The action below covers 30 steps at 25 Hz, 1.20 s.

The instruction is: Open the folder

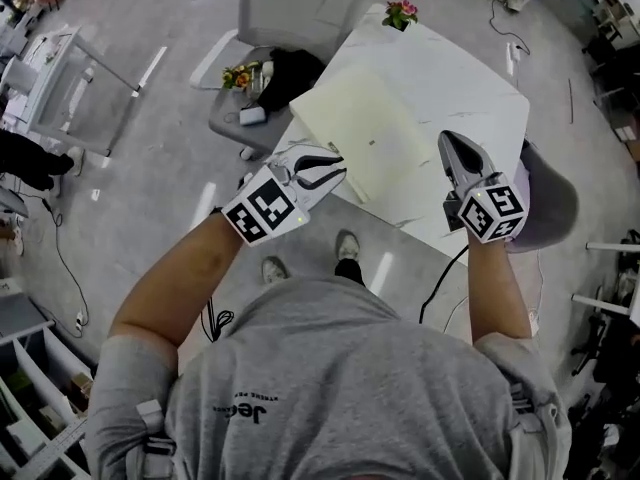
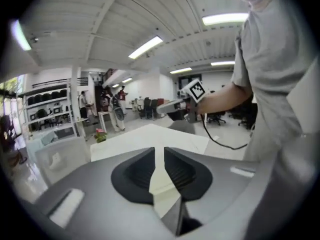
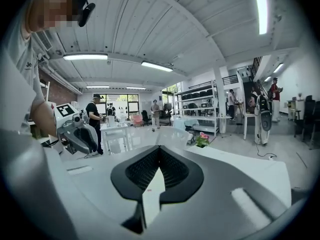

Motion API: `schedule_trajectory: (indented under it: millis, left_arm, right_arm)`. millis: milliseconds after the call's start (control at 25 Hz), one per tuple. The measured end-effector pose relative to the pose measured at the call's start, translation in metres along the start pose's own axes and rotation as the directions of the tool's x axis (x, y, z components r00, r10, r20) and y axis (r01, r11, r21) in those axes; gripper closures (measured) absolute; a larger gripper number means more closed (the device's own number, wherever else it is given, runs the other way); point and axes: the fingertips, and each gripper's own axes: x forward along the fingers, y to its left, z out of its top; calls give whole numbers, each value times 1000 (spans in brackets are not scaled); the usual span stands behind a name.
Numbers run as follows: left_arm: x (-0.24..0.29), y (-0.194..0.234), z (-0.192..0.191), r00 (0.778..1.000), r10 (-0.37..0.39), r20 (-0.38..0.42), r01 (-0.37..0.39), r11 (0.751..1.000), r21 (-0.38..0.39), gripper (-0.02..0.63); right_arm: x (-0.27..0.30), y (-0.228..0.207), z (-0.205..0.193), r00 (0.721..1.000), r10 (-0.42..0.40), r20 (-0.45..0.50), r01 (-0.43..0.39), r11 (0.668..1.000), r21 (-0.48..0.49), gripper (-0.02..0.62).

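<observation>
The folder (image 1: 365,128) lay flat and closed at the near left corner of the white counter (image 1: 470,88). Its long axis ran along the counter's near edge, with one short end at the left corner and the other pointing toward the middle of that edge. Its near long side sat close along the rim.

Beyond it the counter was bare up to the far corner, where a small flower pot (image 1: 401,12) stood. A white chair (image 1: 300,8) stood by the far left edge. A second chair (image 1: 225,118), with things on its seat, was by the left corner, and a grey chair (image 1: 555,193) was by the right edge.

The left tool (image 1: 338,173) had its jaws together on nothing, tips just beside the folder's near side; whether they touched it I could not tell. The right tool (image 1: 447,140), likewise closed and empty, hovered over the counter just beside the folder's right end.
</observation>
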Motion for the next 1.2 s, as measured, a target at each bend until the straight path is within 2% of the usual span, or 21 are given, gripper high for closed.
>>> schedule_trajectory:
  millis: [120, 200, 280, 360, 440, 600, 680, 840, 960, 1080, 1200]
  left_arm:
    - [59, -31, -18, 986, -110, -125, 125, 984, 123, 532]
    - [91, -52, -37, 960, -173, -218, 219, 953, 210, 464]
    - [115, -69, -60, 928, -209, -309, 300, 911, 284, 417]
    - [133, -83, -81, 898, -227, -377, 358, 875, 325, 360]
    - [148, -91, -99, 877, -228, -423, 391, 850, 352, 322]
    - [167, -95, -128, 857, -184, -481, 408, 813, 416, 284]
    - [173, -91, -137, 856, -155, -493, 395, 811, 431, 284]
    - [181, -85, -151, 847, -131, -515, 380, 827, 414, 284]
    - [185, -83, -157, 847, -127, -516, 372, 835, 405, 324]
    - [186, -79, -154, 854, -138, -502, 358, 855, 375, 348]
    - [183, -81, -148, 855, -154, -495, 366, 856, 366, 375]
  right_arm:
    - [-16, -28, -17, 1000, -22, -6, 22, 1000, 10, 592]
    - [-27, -42, -29, 999, -36, -11, 37, 999, 22, 592]
    - [-36, -54, -39, 999, -48, -14, 48, 998, 35, 592]
    - [-45, -64, -49, 998, -59, -15, 59, 997, 45, 592]
    - [-52, -74, -59, 997, -70, -17, 71, 996, 57, 592]
    - [-64, -86, -79, 996, -90, -24, 91, 992, 87, 592]
    - [-67, -89, -86, 995, -95, -30, 97, 990, 99, 592]
    - [-73, -91, -95, 995, -99, -34, 102, 988, 117, 592]
    - [-76, -92, -97, 994, -103, -32, 106, 987, 124, 592]
    - [-78, -92, -97, 994, -104, -30, 107, 986, 127, 592]
    - [-81, -91, -97, 994, -105, -29, 107, 986, 127, 592]
